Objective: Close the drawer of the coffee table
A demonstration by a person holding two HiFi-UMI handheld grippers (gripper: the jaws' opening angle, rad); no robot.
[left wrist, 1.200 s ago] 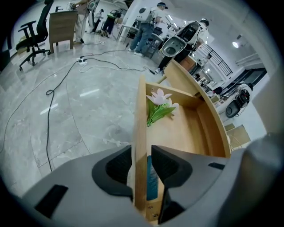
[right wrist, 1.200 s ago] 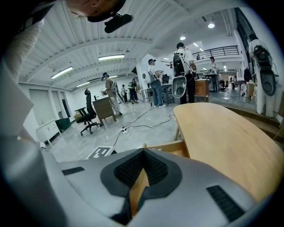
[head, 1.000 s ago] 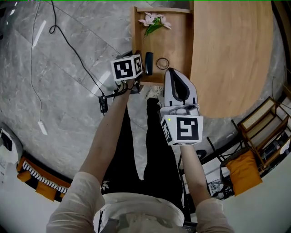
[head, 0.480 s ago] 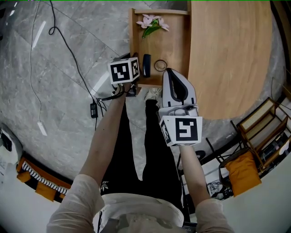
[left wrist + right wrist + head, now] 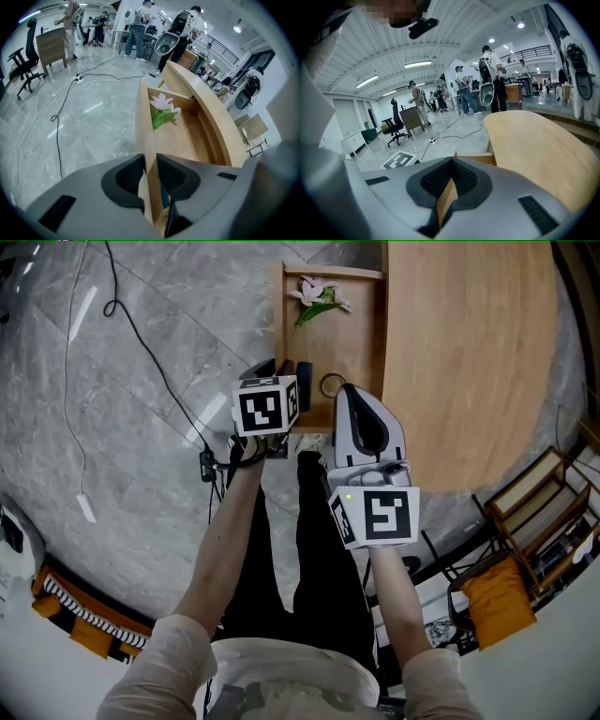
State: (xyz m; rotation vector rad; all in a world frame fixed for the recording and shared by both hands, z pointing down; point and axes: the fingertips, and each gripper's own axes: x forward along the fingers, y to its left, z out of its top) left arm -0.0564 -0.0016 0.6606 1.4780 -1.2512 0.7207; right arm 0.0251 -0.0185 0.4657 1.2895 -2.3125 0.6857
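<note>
Bright, even light; ceiling strip lamps [image 5: 424, 63]; glare streaks on marble floor [image 5: 122, 474]; fisheye edge distortion, dark corners.

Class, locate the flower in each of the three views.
Head view: flower at top centre, inside the open drawer.
Left gripper view: flower just above centre, at the drawer's far end.
Right gripper view: not in it.
Shared landmark: the wooden tabletop.

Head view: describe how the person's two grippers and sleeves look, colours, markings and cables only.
The left claw and right claw each bear a white, black-marked cube; the right cube shows a small green light. The right claw's shell is pale grey with dark padding. A black cable trails from the left one. The sleeves are pale beige.
</note>
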